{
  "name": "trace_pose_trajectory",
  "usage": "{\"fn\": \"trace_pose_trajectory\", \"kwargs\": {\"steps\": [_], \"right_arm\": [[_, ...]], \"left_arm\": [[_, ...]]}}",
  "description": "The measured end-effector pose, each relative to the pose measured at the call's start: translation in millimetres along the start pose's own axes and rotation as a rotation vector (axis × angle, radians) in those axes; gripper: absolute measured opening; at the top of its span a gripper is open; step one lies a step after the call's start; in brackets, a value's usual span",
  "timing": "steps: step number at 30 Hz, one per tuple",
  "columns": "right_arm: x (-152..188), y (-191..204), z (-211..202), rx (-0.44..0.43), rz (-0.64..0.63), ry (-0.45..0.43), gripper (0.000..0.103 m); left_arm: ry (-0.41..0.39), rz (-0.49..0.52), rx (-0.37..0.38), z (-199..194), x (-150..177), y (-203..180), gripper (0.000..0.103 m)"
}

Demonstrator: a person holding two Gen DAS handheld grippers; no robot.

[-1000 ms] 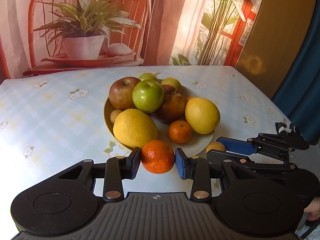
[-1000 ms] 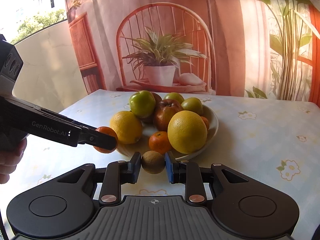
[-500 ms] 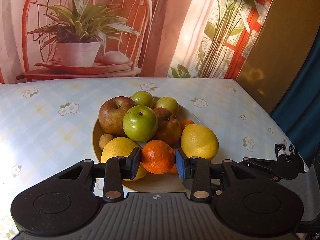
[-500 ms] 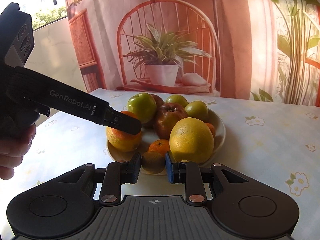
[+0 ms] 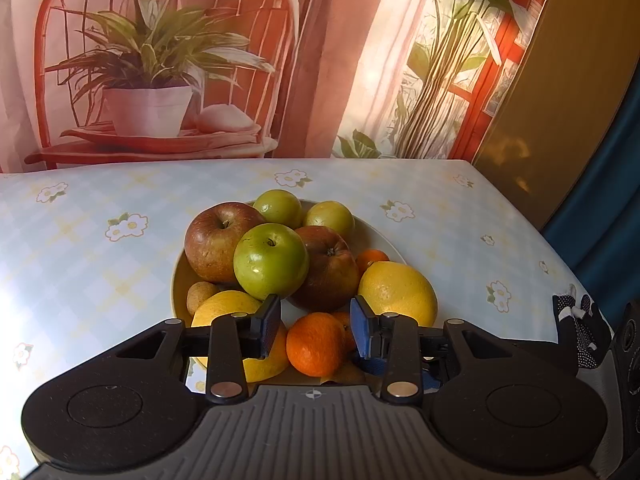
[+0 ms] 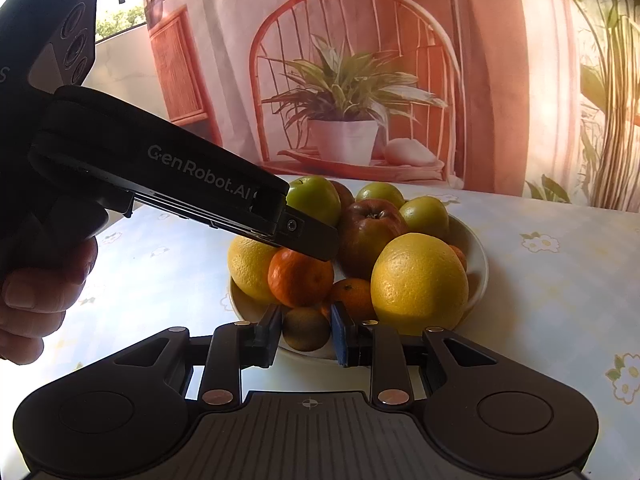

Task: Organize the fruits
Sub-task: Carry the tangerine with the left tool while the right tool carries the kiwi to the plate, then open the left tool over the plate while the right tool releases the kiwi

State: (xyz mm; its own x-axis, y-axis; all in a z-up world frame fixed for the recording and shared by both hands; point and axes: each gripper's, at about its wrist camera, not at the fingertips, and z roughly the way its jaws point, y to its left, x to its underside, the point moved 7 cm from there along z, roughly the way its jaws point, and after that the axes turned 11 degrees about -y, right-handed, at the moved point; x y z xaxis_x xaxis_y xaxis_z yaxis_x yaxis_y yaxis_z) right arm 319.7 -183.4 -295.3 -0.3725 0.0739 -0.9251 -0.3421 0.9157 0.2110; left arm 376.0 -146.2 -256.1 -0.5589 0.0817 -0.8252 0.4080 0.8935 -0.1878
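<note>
Right wrist: right gripper [image 6: 306,330] clamps kiwi [image 6: 306,336] by plate [image 6: 478,264].

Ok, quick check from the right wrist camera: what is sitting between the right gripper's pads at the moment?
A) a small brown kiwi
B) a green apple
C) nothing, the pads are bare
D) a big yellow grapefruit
A: the right gripper is shut on a small brown kiwi, just at the near rim of the plate, while the green apple sits further back in the pile.
</note>
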Motion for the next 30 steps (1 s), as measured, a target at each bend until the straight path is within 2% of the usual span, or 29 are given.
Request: {"fn": "trace_pose_trajectory", "kwargs": {"steps": [11,22,25,28,30], "right_arm": [[2,1,-8,0.023,0.006,0.010,0.026],[-3,1,-37,0.081,0.011,-0.011,0.026],[-7,0,-47,0.103,0.018,-0.024,0.027],[-13,0,-57,0.121,0.016,-0.038,0.032],[-18,1,-65,0.139,0.016,-0.052,0.033]], "left_arm": [[-0.016,0.016,-0.008,-11,-2,0,0.041],[-0.063,0.049,-0.086,-49,0,8,0.042],[-0.084,0.054,-0.108,-64,0,10,0.050],[-0.116,0.059,-0.119,-79,0,10,0.052],[-0.134,0.045,-0.125,-91,-1,10,0.057]]}}
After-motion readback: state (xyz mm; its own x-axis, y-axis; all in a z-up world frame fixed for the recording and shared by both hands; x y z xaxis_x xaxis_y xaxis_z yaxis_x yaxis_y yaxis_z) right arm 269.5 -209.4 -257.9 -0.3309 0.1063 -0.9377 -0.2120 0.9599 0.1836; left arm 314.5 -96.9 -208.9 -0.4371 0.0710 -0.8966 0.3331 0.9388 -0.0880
